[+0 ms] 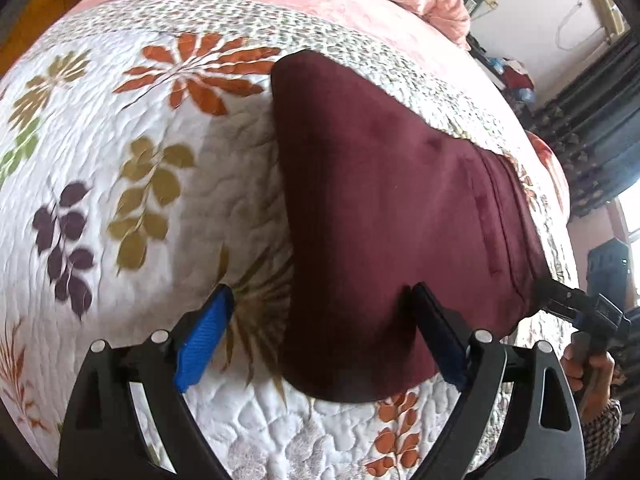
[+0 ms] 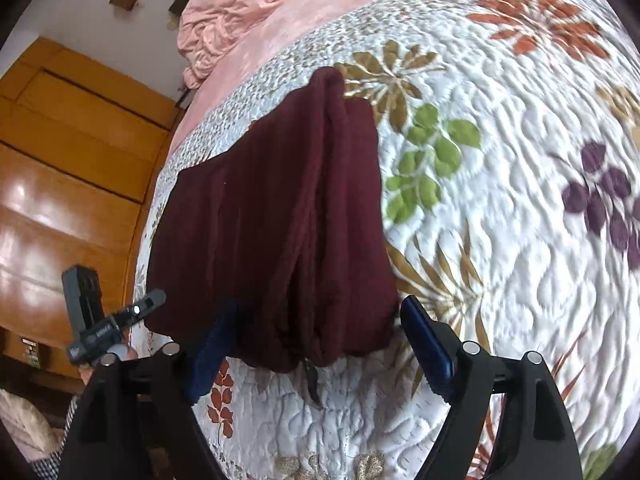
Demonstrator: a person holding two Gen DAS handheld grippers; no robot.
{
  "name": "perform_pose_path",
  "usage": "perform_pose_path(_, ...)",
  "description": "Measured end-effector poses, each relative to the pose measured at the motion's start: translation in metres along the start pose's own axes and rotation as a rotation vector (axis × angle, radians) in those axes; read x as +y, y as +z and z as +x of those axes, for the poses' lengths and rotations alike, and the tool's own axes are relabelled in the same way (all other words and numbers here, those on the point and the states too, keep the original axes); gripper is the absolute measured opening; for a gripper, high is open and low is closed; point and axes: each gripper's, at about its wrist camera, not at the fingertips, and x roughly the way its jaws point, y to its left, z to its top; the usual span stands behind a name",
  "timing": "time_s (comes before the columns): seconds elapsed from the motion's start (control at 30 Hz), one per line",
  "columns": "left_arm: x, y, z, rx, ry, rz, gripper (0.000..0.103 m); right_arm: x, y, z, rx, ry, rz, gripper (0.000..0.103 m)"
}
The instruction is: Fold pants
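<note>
Both grippers agape at folded pants edge

Bare quilt lies open to the left of the folded pants, and more stretches clear on their other side in the right wrist view. A bunched pink blanket blocks the far end, and a wooden wardrobe stands beside the bed.

matt soft cloth pants on stitched, puckered quilt.
</note>
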Motion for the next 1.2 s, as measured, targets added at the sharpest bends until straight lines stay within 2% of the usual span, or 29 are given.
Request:
perform_pose_path(0.13, -0.006, -0.008, -0.015, -0.031, 0.065, -0.019, 0.090, -0.006, -0.009, -0.005, -0.020, 0.015, 0.083, 0.084)
perform_pose_path(0.23, -0.027, -0.015, -0.047, -0.096, 0.156, 0.030, 0.092, 0.016, -0.022, -0.034, -0.097, -0.081, 0.028, 0.086)
perform_pose_path(0.33, -0.050, -0.021, -0.080, -0.188, 0.207, 0.092, 0.096, 0.046, -0.039, -0.057, -0.149, -0.150, -0.036, 0.098)
perform_pose_path(0.4, -0.066, -0.027, -0.102, -0.230, 0.240, 0.128, 0.097, 0.067, -0.051, -0.070, -0.174, -0.193, -0.071, 0.099)
perform_pose_path(0.5, -0.084, -0.031, -0.121, -0.247, 0.275, 0.166, 0.097, 0.097, -0.068, -0.087, -0.215, -0.247, -0.106, 0.099)
perform_pose_path(0.7, -0.108, -0.043, -0.150, -0.295, 0.304, 0.226, 0.097, 0.136, -0.084, -0.100, -0.245, -0.316, -0.163, 0.099)
perform_pose_path(0.8, -0.111, -0.051, -0.159, -0.304, 0.313, 0.234, 0.097, 0.145, -0.089, -0.105, -0.256, -0.321, -0.169, 0.099)
perform_pose_path(1.2, -0.111, -0.060, -0.166, -0.290, 0.304, 0.219, 0.097, 0.172, -0.098, -0.106, -0.269, -0.393, -0.220, 0.099)
